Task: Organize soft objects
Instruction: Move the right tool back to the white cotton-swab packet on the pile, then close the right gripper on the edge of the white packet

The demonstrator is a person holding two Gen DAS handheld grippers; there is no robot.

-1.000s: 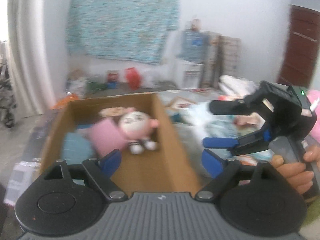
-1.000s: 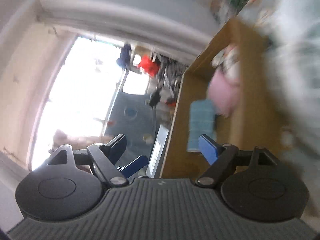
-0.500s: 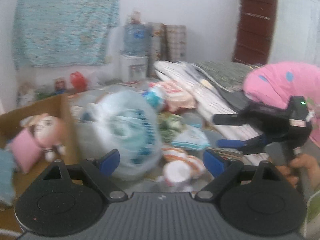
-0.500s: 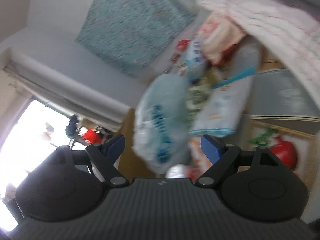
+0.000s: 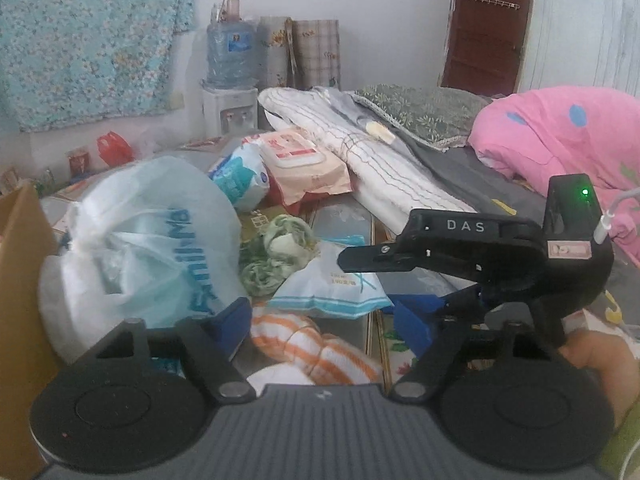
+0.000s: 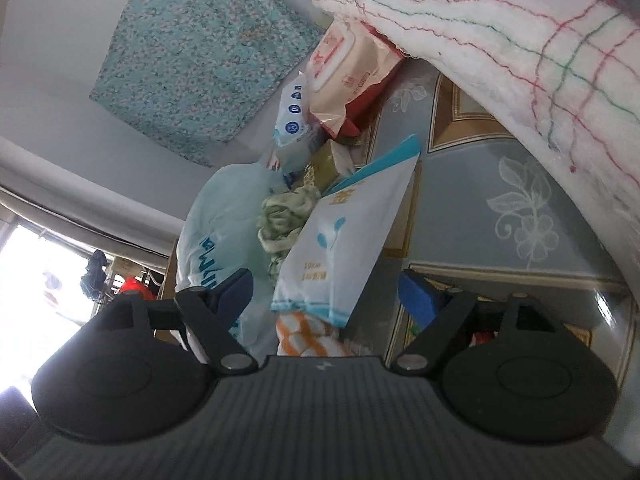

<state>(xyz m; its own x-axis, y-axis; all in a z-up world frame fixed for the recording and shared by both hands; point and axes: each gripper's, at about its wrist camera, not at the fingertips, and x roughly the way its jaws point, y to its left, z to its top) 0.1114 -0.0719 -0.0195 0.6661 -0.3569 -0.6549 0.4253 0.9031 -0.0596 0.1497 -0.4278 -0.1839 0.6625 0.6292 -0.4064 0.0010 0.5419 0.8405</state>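
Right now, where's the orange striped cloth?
In the left wrist view the orange striped cloth lies low and centre, between the open left claw's fingers, just below the white tissue pack and right of the plastic bag.

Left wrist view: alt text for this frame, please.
Open left gripper hovers over an orange-and-white striped cloth on a cluttered floor, beside a tied pale-blue plastic bag and a white tissue pack. The open right gripper, hand-held, reaches in from the right.

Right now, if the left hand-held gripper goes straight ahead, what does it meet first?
Probably the orange-striped cloth, lying between the open fingers of the left hand-held gripper. Beyond it lies the white tissue pack. Depth is unclear.
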